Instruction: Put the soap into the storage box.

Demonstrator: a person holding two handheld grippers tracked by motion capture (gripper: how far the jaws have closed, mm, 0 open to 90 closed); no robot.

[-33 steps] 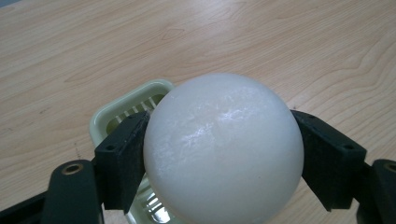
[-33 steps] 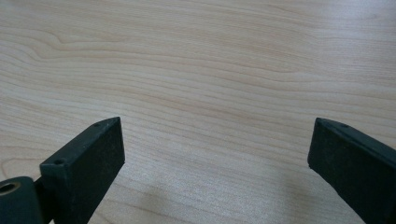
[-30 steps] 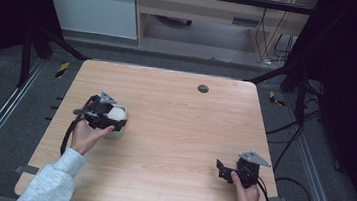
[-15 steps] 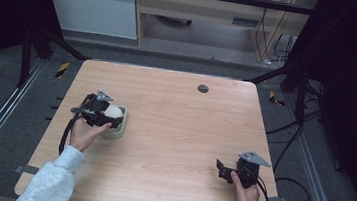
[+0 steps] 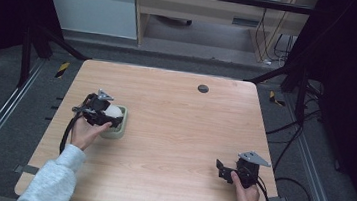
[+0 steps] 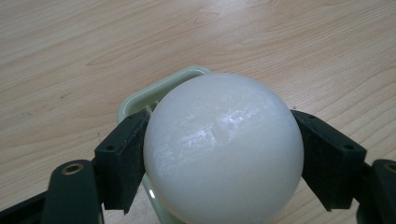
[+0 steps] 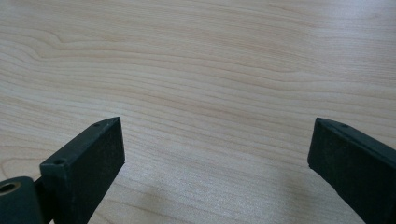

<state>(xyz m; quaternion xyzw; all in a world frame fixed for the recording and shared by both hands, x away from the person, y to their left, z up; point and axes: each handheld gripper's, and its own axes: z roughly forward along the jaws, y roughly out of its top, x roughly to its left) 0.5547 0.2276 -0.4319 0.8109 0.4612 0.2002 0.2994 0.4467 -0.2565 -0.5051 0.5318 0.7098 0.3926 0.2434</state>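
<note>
While the left gripper (image 6: 219,154) clamps the white ball (image 6: 223,149) just above the pale green dish (image 5: 116,122) at the table's (image 5: 183,131) left, I'd lower it straight before letting go, the right gripper (image 5: 233,171) idling agape.

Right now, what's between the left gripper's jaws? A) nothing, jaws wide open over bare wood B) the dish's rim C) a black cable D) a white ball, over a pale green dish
D: in the left gripper view the left gripper has both black jaws pressed against the sides of the white ball, with the pale green dish showing just beneath it on the wooden table.
</note>
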